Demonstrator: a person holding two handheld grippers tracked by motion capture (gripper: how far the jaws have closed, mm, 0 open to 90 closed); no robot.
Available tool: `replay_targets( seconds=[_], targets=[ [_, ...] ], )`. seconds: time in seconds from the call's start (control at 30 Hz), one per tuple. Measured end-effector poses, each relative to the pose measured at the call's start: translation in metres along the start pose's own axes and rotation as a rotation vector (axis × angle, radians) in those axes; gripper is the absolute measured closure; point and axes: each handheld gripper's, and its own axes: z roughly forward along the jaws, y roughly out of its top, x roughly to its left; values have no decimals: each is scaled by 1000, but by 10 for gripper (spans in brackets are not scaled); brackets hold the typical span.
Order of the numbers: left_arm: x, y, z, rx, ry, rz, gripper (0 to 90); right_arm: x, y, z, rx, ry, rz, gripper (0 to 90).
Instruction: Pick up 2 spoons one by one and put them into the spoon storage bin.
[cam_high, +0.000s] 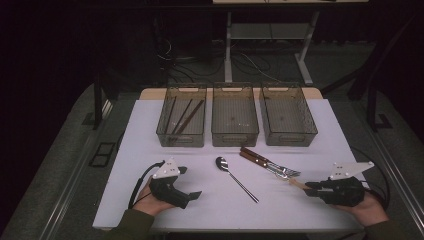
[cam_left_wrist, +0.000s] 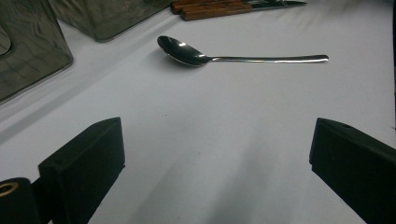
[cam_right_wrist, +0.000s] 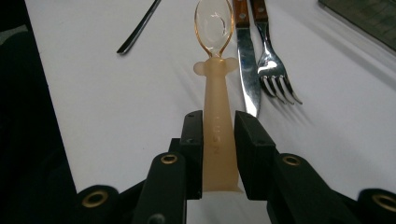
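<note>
My right gripper (cam_right_wrist: 218, 126) is shut on the handle of a pale orange plastic spoon (cam_right_wrist: 217, 84), whose clear bowl points away over the white table. In the high view that gripper (cam_high: 311, 187) sits at the front right with the plastic spoon (cam_high: 297, 183) sticking out to its left. A metal spoon (cam_high: 235, 177) lies mid-table, also seen as the metal spoon (cam_left_wrist: 210, 55) ahead of my left jaws. A wood-handled knife (cam_right_wrist: 246, 70) and fork (cam_right_wrist: 273, 60) lie beside the plastic spoon. My left gripper (cam_high: 190, 184), (cam_left_wrist: 217, 154) rests open at the front left with nothing between its jaws.
Three smoky clear bins stand in a row at the back: the left bin (cam_high: 181, 120) holds dark chopsticks, the middle bin (cam_high: 234, 117) and right bin (cam_high: 287, 117) look empty. The knife and fork (cam_high: 265, 162) lie just before the bins. The table edge (cam_high: 200, 227) runs close to the hands.
</note>
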Motion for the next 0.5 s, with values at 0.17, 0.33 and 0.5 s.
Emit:
replay_targets(
  seconds=[0.17, 0.33, 0.5],
  targets=[
    [0, 0, 0, -2, 9, -8, 0, 1, 7, 4, -9, 2, 11, 738],
    [0, 0, 0, 0, 9, -9, 0, 3, 14, 8, -17, 0, 8, 738],
    [0, 0, 1, 8, 4, -5, 0, 3, 20, 10, -25, -10, 13, 738]
  ],
)
